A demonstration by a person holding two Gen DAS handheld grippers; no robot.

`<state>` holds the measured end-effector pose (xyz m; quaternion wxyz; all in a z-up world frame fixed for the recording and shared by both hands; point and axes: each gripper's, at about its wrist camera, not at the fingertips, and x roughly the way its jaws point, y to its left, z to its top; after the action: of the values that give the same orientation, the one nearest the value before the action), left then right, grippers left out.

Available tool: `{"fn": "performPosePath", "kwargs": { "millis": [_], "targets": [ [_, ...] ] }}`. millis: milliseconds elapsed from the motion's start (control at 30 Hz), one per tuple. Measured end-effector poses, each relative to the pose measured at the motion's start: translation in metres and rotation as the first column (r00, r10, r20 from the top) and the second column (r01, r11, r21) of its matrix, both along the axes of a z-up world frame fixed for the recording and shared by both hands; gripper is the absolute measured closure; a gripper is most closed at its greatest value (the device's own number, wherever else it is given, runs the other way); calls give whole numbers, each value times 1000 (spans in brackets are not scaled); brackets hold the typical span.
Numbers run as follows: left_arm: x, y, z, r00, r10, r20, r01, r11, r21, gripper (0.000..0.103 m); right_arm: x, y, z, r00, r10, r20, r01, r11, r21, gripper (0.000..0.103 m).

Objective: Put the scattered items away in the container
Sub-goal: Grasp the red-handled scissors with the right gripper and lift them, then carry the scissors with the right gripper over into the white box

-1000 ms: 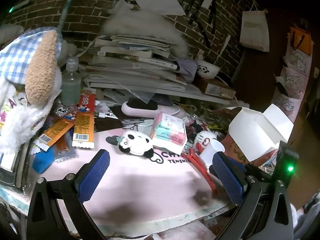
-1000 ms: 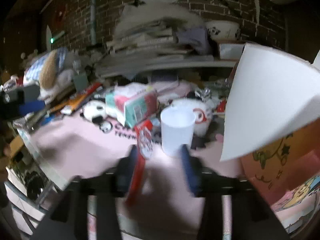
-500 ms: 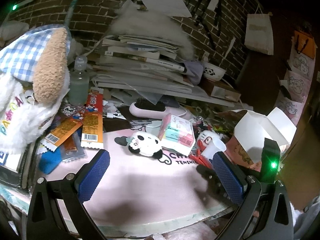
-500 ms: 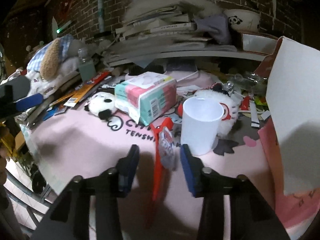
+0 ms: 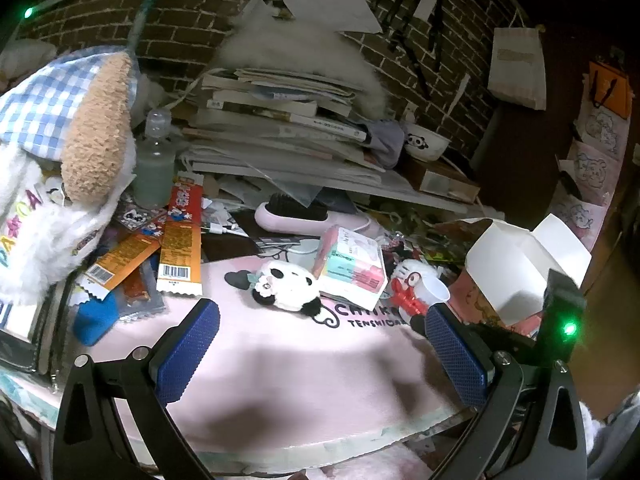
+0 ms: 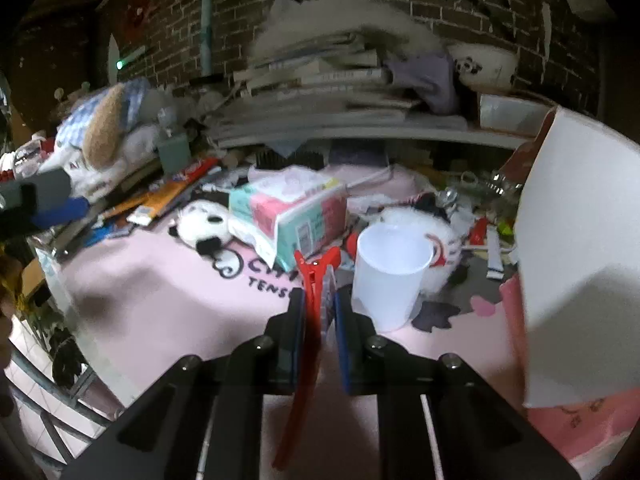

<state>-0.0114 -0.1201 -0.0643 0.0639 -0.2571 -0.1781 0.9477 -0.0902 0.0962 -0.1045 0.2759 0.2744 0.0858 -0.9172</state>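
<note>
right gripper [image 6: 319, 300]: jaws have just closed, now clamped on the red hair clip [image 6: 310, 292] — clip stands on edge between the pads, tail hanging back under the gripper, tip pointing at the tissue pack.
left gripper [image 5: 320, 344]: jaws wide apart, nothing between them, over bare pink mat [image 5: 280, 368], nearer the camera than the tissue pack.
white cup [image 6: 390, 272]: upright on the mat, just right of the clamped clip, in front of and to the right of the tissue pack.
tissue pack [image 6: 292, 212]: lying on the mat mid-table — pink, teal and white wrapper.
panda plush [image 5: 288, 286]: on the mat, touching the tissue pack's left side.
white plush [image 6: 416, 220]: behind the cup, right of the tissue pack, partly hidden.
white box [image 5: 524, 268]: open, flaps up, at the table's right edge, well right of the tissue pack; inside not visible.
snack packets [image 5: 176, 240]: orange and red, overlapping, well left of the tissue pack.
hairbrush [image 5: 296, 212]: pink base, dark bristles, just behind the tissue pack.
bottle [image 5: 154, 160]: upright, far left behind the tissue pack, beside the big plush dog [image 5: 68, 152].
book stack [image 5: 280, 120]: piled against the brick wall, behind the tissue pack.
</note>
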Motion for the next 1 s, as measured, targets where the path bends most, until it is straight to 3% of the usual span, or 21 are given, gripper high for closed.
{"fn": "performPosePath", "kwargs": {
  "millis": [300,467,633,867,1000],
  "targets": [
    [3,2,1,1000,-7,-5,7,1000,9,0,3,-1,7,1000,11,12,-11,1000,12,92],
    [6,3,5,1000,-15,-18,15,1000,18,0,15,5,44,999,39,-35,-40,998,-40,92],
    [8,6,9,999,-22,-29,23,999,22,0,21,17,89,996,93,-16,-94,984,-148,92],
    [9,12,13,998,-44,-38,44,999,16,0,32,37,140,994,56,-94,-68,989,-132,92],
    [8,15,14,998,-46,-42,47,999,18,0,17,61,159,992,120,32,-107,960,-258,92]
  ]
}}
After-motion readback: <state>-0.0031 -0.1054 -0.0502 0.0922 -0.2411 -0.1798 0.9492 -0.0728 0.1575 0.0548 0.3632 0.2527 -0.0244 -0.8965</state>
